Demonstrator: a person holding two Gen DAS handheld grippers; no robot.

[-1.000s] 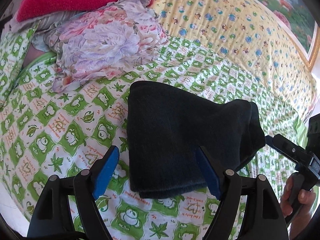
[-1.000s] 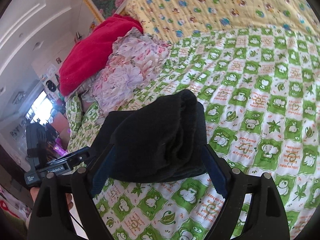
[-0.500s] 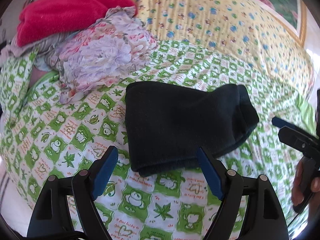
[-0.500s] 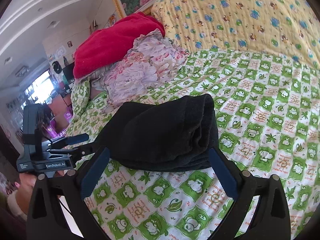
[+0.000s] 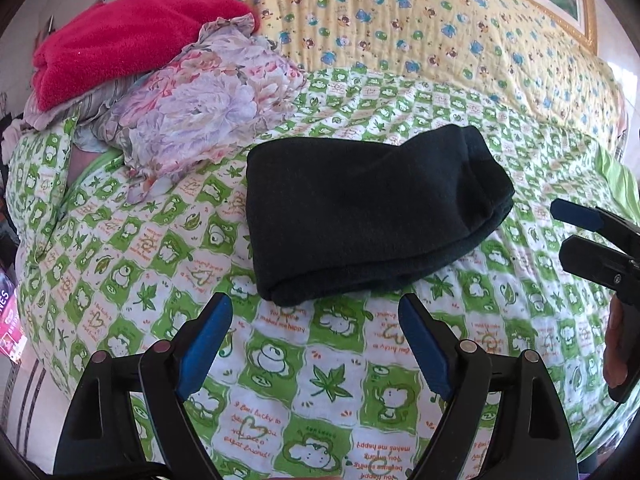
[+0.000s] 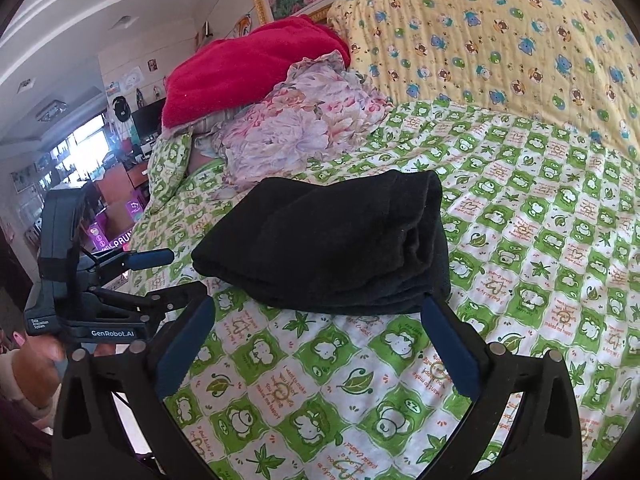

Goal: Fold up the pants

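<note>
The left claw [image 5: 316,338] hangs wide apart and empty just short of the near folded edge of the pants [image 5: 368,216], its blue pads touching nothing. The right claw [image 6: 316,344] is likewise spread wide and empty, its pads close to the stacked end of the bundle but holding none of it; one pad's tip sits right at the cloth edge, and whether it touches I cannot tell.

The dark pants lie as a compact, several-layer rectangle on the green-and-white frog-print bedspread [image 5: 332,380], near a floral garment [image 5: 200,104] and a red fleece [image 5: 120,36] but apart from them. The yellow quilt [image 5: 440,32] rises behind.

The fold looks essentially complete, so the step in hand is probably release and retreat. To do it well, draw both claws straight back and slightly up with pads spread, so neither snags the top layer or drags the stack askew. If the rounded right end looks bulky, a light flat press would settle it.
</note>
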